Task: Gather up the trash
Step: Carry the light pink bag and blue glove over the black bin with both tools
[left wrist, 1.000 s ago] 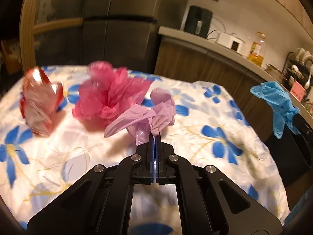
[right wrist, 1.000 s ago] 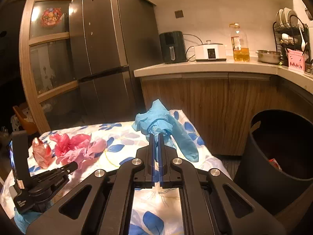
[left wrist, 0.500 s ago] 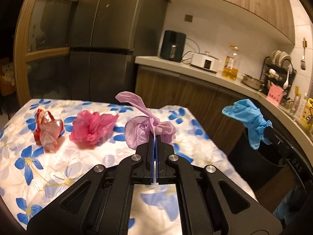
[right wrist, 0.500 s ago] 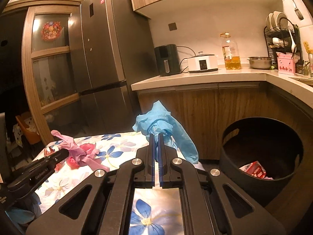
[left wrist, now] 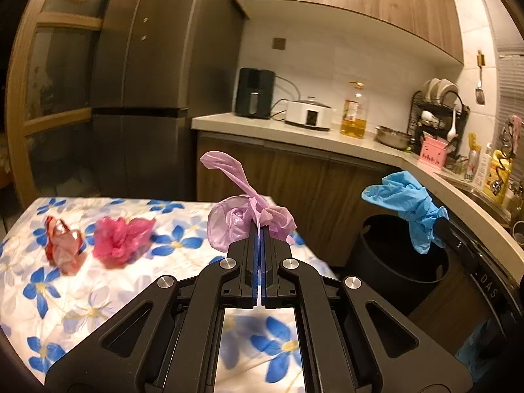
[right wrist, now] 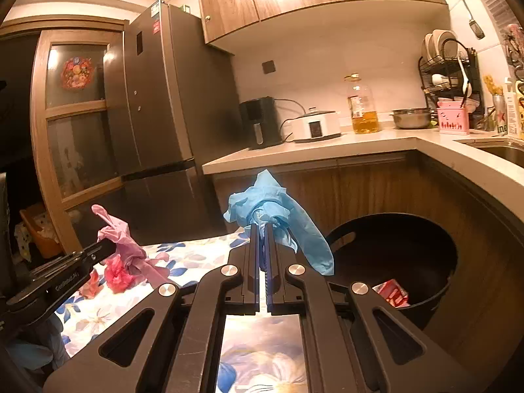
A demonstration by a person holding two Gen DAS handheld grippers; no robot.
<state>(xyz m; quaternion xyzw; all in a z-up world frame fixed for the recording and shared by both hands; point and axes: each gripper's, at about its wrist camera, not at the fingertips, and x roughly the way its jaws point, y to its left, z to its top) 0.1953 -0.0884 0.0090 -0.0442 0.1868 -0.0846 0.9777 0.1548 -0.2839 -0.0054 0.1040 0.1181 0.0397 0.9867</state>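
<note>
My left gripper [left wrist: 260,229] is shut on a crumpled light-purple plastic bag [left wrist: 229,222] and holds it in the air above the table's right part. It shows in the right wrist view [right wrist: 122,245] too. My right gripper [right wrist: 261,229] is shut on a blue glove [right wrist: 278,209], held up just left of the black trash bin [right wrist: 393,262]. In the left wrist view the glove [left wrist: 409,203] hangs over the bin [left wrist: 393,262]. A pink bag [left wrist: 119,239] and a red wrapper [left wrist: 62,242] lie on the table.
The table has a white cloth with blue flowers [left wrist: 98,294]. The bin holds a red packet [right wrist: 393,294]. Wooden cabinets under a counter [left wrist: 294,131] with appliances and an oil bottle stand behind. A grey fridge [left wrist: 147,82] is at the back left.
Both grippers have risen and moved right towards the bin with their loads. The purple bag left the table. The bin now looms larger in the right wrist view.
</note>
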